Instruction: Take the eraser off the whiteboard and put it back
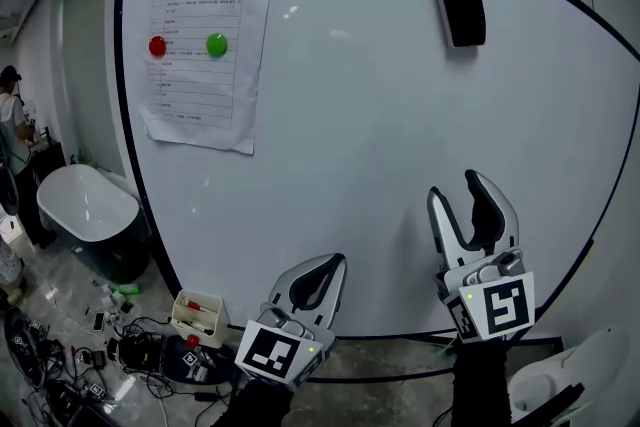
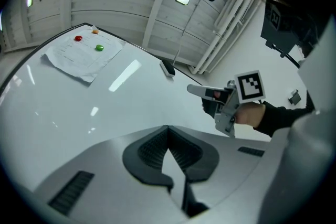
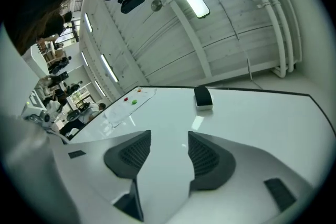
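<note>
While the large black-rimmed whiteboard (image 1: 350, 135) fills the scene, a printed paper sheet (image 1: 205, 45) hangs at its upper left; the right gripper (image 1: 457, 190) holds its jaws apart and empty, the left gripper (image 1: 335, 263) keeps its jaws clenched on nothing, and the black rectangular eraser (image 1: 459, 6) clings at the board's upper right, well above both.

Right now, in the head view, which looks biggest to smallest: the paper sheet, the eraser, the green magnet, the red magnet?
1. paper sheet
2. eraser
3. green magnet and red magnet, which look alike

Black eraser (image 1: 458, 5) — white whiteboard (image 1: 380, 165)
</note>
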A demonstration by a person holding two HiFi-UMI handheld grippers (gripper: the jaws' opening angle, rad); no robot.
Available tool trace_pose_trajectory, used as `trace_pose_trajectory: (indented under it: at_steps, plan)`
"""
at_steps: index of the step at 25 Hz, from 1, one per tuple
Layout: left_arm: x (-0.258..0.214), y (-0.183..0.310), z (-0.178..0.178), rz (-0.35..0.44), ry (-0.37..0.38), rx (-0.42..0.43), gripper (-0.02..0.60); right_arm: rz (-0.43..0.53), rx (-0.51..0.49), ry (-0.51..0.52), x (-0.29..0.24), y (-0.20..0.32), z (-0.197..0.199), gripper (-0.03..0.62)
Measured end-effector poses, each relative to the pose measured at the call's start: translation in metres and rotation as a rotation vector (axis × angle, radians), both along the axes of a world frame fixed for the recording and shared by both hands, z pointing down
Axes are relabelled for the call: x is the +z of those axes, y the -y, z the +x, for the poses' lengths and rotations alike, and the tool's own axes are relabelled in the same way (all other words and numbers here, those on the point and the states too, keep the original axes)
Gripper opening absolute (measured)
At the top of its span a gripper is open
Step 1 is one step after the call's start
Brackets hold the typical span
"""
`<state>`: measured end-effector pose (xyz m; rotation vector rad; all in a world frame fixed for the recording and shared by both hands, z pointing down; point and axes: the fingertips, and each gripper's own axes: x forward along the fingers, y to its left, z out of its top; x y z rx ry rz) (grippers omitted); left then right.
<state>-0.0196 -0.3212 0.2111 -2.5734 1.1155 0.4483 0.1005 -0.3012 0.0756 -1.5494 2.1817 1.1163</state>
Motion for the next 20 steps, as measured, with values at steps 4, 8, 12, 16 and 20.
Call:
trace_pose_trajectory:
  at_steps: [4,8,12,16,20]
  plan:
    - [0.002,0.002,0.002,-0.004,0.005,-0.004,0.006,0.042,0.044,-0.009,-0.036,0.017,0.011,0.303]
    - [0.001,0.005,0.0,-0.008,0.003,-0.016,0.006,0.062,0.075,-0.002,-0.071,0.037,0.018,0.341]
    - [-0.001,0.008,-0.003,-0.008,0.009,-0.027,0.006,0.084,0.095,-0.002,-0.108,0.053,0.023,0.356]
    - [-0.003,0.012,-0.004,-0.007,0.014,-0.03,0.006,0.111,0.123,-0.008,-0.143,0.061,0.023,0.356]
    - [-0.002,0.016,-0.004,-0.005,0.025,-0.031,0.006,0.127,0.141,-0.012,-0.168,0.067,0.022,0.356]
